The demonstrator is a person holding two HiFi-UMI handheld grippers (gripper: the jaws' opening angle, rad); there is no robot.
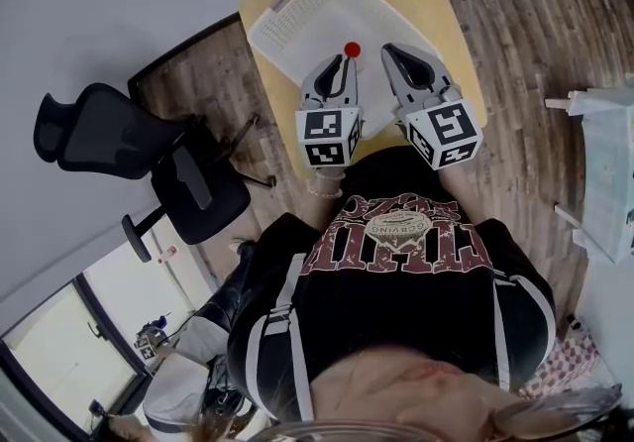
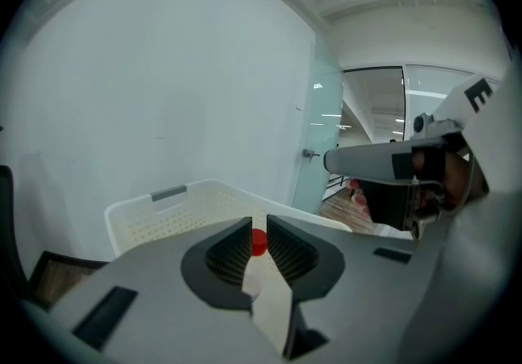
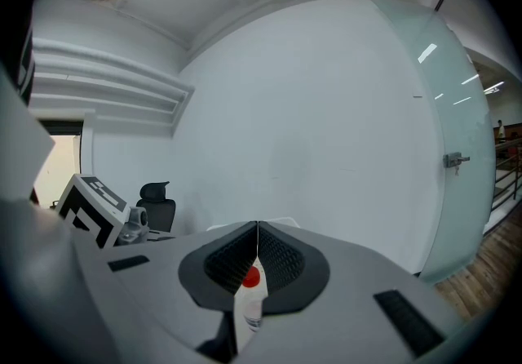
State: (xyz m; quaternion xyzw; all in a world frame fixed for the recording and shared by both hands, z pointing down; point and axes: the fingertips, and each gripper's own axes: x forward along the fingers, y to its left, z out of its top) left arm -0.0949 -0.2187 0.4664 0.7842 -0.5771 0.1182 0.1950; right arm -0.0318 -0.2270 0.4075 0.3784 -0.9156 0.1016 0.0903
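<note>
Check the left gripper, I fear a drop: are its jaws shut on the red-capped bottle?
Shut on it: the left gripper has both jaws against the cap of the red-capped bottle.

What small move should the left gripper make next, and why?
Probably ease the left gripper down toward the white basket: its jaws pinch the red-capped bottle above it, while the right gripper, jaws together, sits alongside.

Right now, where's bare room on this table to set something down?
Bare tabletop shows right of the basket, toward the far corner; the basket's floor looks empty. Crowded at its near rim: left tongs, right tongs and red-capped bottle.
</note>
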